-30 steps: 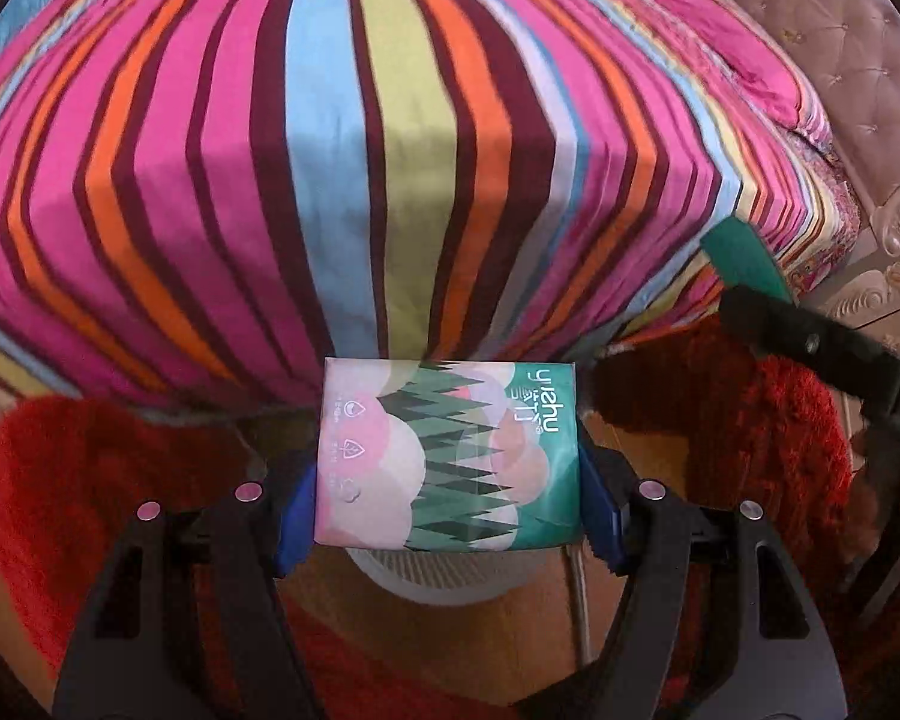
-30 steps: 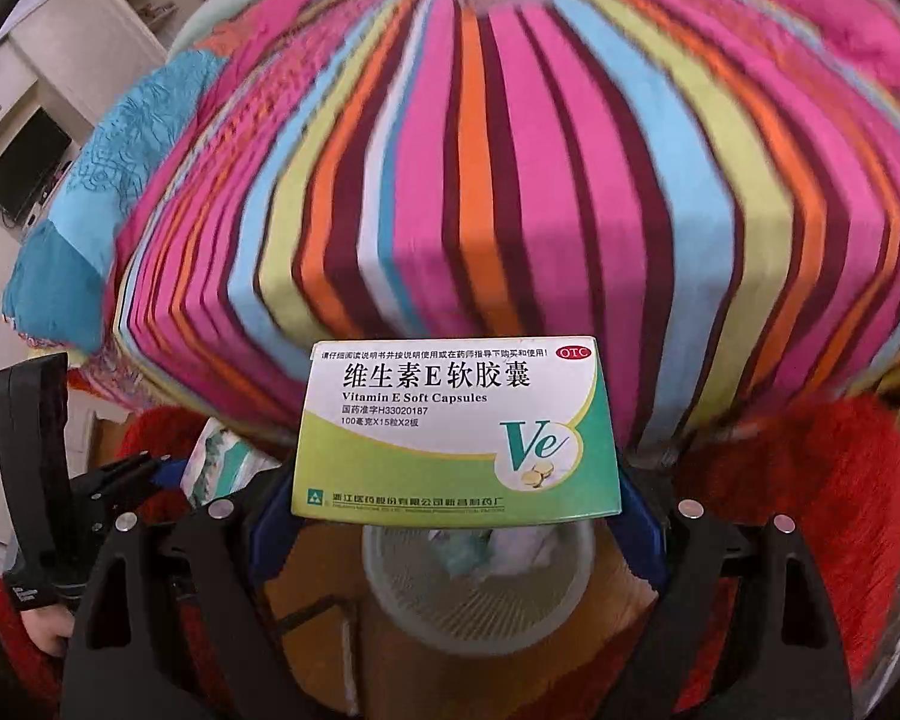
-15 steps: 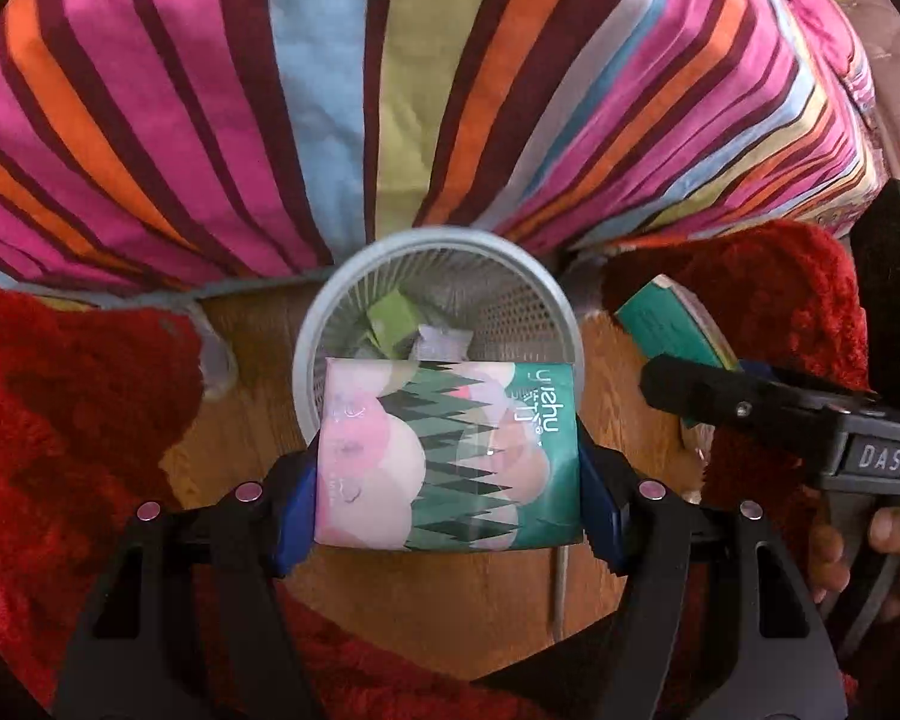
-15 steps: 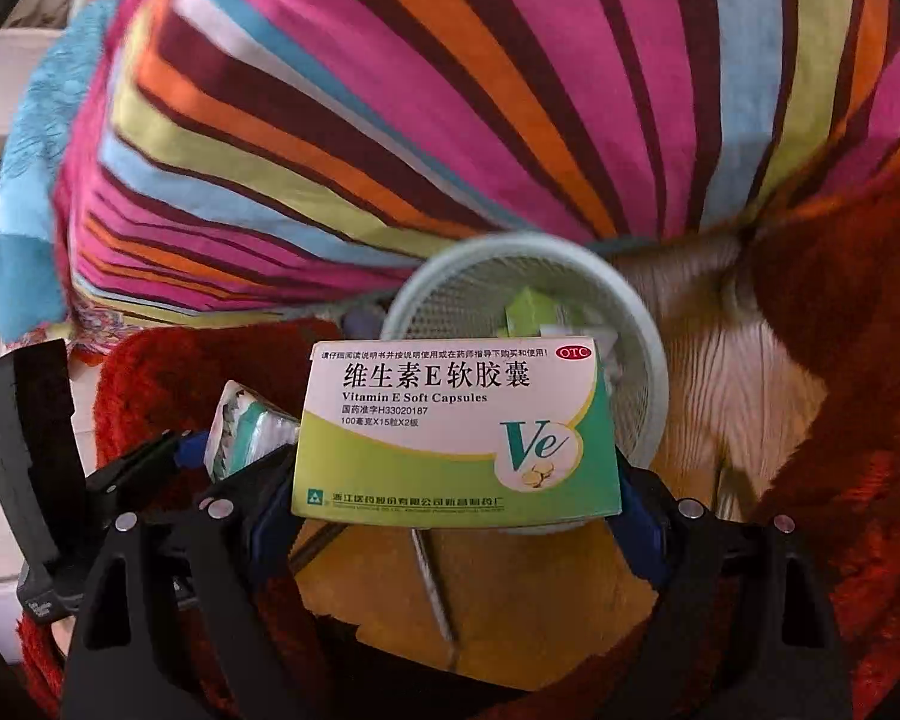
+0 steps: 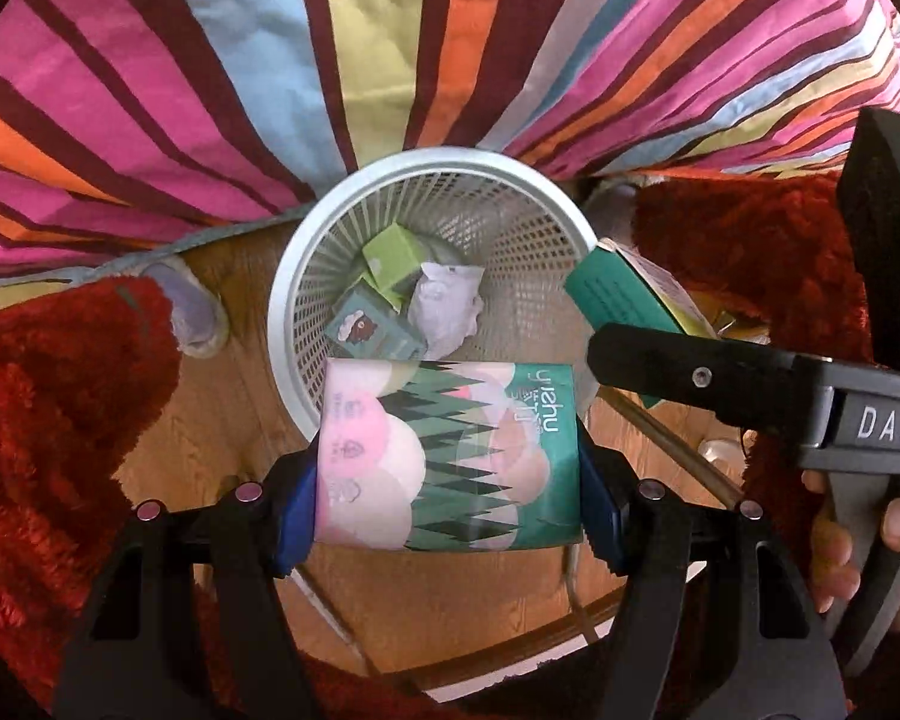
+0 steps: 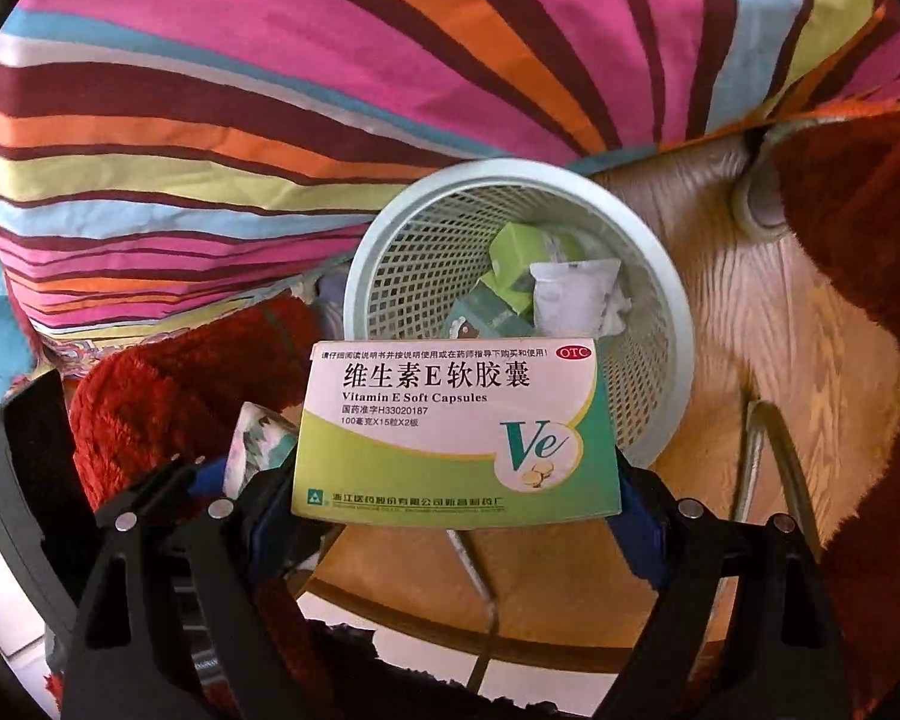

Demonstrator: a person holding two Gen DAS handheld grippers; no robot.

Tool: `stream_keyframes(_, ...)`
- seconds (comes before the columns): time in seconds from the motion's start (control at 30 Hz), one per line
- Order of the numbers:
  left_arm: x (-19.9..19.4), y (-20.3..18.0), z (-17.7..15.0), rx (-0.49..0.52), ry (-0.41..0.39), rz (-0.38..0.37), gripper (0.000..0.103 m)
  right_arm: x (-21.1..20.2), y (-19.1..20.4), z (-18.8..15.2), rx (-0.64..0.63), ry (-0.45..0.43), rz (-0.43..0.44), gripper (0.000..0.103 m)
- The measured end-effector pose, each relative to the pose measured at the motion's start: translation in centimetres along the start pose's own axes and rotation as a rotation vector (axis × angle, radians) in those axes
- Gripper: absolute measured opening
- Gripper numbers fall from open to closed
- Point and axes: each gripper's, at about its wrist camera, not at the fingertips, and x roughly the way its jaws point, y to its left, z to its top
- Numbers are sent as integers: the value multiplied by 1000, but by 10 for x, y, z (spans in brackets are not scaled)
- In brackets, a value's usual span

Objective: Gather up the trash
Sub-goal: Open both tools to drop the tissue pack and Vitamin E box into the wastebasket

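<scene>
Hovering at the basket's point(image 5: 282, 276) 6 o'clock rim, left jaws clench a tissue pack point(image 5: 450, 456), right jaws a pill box point(image 6: 456, 438).

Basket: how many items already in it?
3 visible in the basket: green box at the back, teal box in front of it, crumpled white wrapper to their right. More may be hidden under them.

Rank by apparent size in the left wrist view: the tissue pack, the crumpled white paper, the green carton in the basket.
1. Tissue pack, largest, though nearest the camera.
2. Crumpled white paper.
3. Green carton, close to the paper; unsure.
</scene>
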Motion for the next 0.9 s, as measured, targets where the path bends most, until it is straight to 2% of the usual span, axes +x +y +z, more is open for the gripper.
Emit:
stream_keyframes(0.2, 14, 1, 5, -17, 55, -24, 70, 9, 3, 5, 6, 27, 2, 83)
stream_keyframes(0.27, 16, 3, 6, -25, 65, -13, 77, 12, 2, 6, 12, 34, 11, 85)
stream_keyframes(0.33, 17, 4, 7, -30, 63, -17, 84, 14, 2, 7, 17, 39, 4, 95)
stream_keyframes(0.4, 17, 3, 7, -31, 62, -19, 88, 14, 1, 7, 16, 42, -14, 95)
stream_keyframes(0.9, 11, 6, 6, -49, 33, -10, 89, 7, 0, 8, 25, -20, -8, 95)
